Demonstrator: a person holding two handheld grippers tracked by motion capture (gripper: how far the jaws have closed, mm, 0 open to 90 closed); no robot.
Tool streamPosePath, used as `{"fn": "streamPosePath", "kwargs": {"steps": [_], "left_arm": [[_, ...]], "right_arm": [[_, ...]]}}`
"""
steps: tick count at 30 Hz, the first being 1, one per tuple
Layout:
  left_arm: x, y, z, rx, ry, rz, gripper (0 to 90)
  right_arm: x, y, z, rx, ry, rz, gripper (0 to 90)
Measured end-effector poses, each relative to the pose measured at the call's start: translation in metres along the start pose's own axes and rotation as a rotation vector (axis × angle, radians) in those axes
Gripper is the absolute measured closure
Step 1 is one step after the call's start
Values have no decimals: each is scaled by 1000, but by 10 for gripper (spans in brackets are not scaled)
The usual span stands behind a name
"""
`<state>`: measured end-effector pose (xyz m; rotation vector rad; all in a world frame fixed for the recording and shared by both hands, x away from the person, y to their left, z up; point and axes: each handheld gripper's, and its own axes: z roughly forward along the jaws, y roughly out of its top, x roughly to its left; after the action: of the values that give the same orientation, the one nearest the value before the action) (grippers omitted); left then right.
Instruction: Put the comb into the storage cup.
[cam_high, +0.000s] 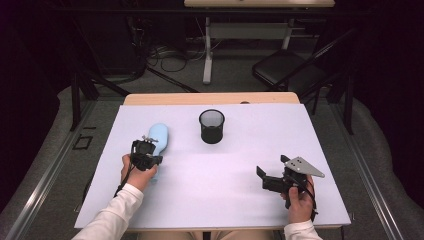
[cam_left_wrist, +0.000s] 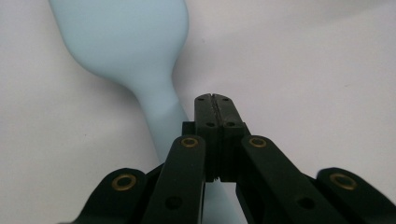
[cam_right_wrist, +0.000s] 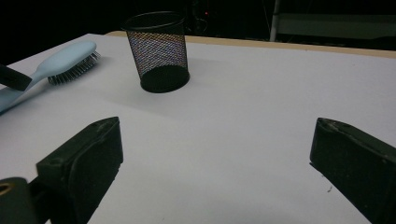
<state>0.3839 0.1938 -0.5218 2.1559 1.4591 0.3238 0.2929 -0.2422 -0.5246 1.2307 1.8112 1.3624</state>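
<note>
The left gripper (cam_high: 150, 148) sits near the desk's left edge, about midway along it, its jaws pressed flat together. In the left gripper view the shut jaws lie just over the thin handle of a pale blue hairbrush (cam_left_wrist: 135, 56); they appear to meet beside the handle, and whether they pinch any part of it cannot be told. The brush lies on the desk (cam_high: 240, 130) with its wide head pointing toward the far edge; the right gripper view shows its bristles facing down against the surface.

The right gripper (cam_high: 261, 174) is held near the desk's near right corner, its jaws spread wide with nothing between them, aimed across the desk toward the left. A grey three-cornered plate rides on top of it.

Between the two, toward the middle of the far edge, a black mesh cup (cam_high: 212, 126) stands upright, well apart from the brush head and from both grippers.
</note>
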Motion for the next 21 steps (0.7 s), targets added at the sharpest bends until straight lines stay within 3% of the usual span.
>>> {"fn": "streamPosePath", "kwargs": {"steps": [4, 8, 13, 21], "left_arm": [[2, 0, -2, 7, 8, 4, 900], [8, -1, -5, 17, 3, -29, 900], [10, 1, -9, 12, 24, -28, 900], [7, -2, -9, 25, 22, -20, 900]], "right_arm": [[0, 0, 0, 1, -1, 3, 21], [0, 0, 0, 0, 2, 3, 21], [1, 0, 0, 0, 1, 0, 21], [0, 0, -1, -5, 0, 7, 21]]}}
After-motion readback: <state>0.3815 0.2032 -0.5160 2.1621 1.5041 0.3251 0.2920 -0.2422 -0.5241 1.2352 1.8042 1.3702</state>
